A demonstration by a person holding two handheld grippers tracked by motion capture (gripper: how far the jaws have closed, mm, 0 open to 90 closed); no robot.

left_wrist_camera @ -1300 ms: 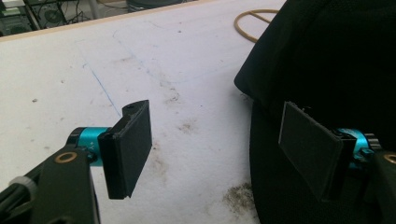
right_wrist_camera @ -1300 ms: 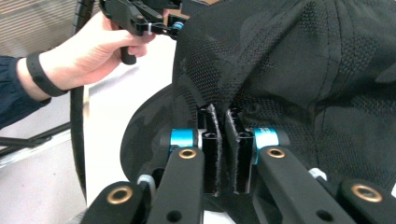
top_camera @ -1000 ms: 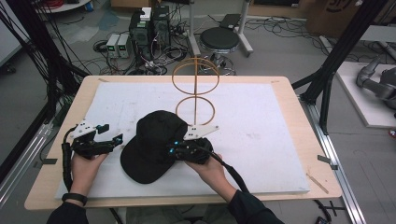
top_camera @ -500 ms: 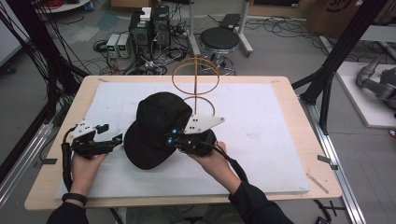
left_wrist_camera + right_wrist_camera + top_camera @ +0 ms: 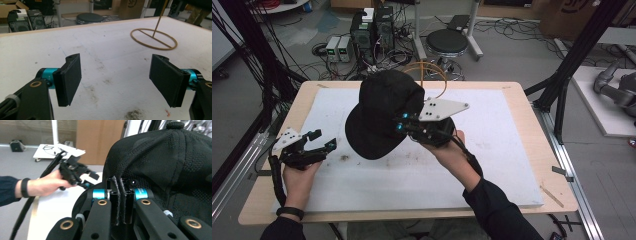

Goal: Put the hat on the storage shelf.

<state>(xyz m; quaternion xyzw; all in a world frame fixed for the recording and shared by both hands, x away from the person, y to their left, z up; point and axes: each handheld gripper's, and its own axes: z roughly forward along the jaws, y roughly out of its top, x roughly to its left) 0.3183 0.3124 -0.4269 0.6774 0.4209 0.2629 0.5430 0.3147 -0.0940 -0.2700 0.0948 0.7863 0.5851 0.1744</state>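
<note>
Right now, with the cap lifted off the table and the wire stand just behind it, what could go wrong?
1. The right hand-held gripper pinches only a thin edge of the black cap, so the cap could slip out or swing.
2. The cap hangs close in front of the wire stand; moving forward could knock the stand over.
3. The left hand-held gripper is open and off to the side, so it could not catch a slipping cap.

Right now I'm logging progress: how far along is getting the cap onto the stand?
Done: the right gripper has pinched the black cap and holds it clear of the table.
In hand: the cap is up in front of the wire stand, not on it.
Left: seat the cap on the stand and release. The left gripper waits open and empty.
</note>
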